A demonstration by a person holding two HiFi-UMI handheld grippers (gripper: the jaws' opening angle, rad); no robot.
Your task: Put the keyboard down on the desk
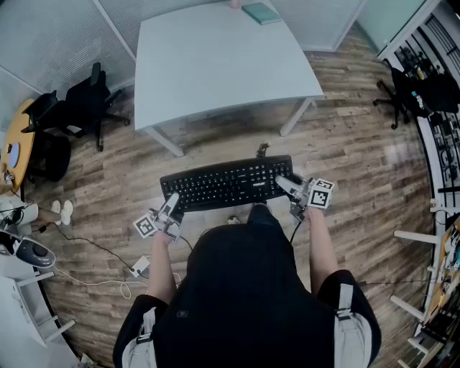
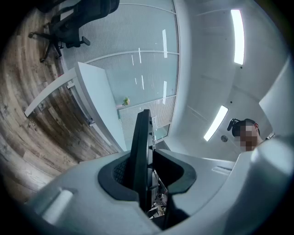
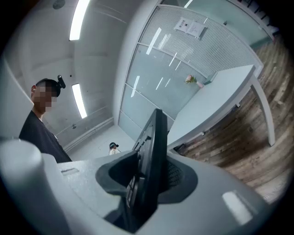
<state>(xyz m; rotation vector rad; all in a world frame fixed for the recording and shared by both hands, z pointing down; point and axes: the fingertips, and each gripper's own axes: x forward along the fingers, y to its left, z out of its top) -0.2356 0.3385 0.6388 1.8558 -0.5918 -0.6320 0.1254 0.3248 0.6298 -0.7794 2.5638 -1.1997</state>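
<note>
A person (image 1: 244, 302) holds a black keyboard (image 1: 228, 183) in the air above the wooden floor (image 1: 345, 144), seemingly just short of the white desk (image 1: 215, 57), with the left gripper (image 1: 170, 210) and right gripper (image 1: 287, 187) each clamped on one end, so setting it down is not yet done.

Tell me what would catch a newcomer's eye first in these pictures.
A black keyboard hangs in the air over the wood floor, clamped at its two ends by the left gripper and the right gripper. Just ahead stands a white desk with a teal book at its far edge.
</note>
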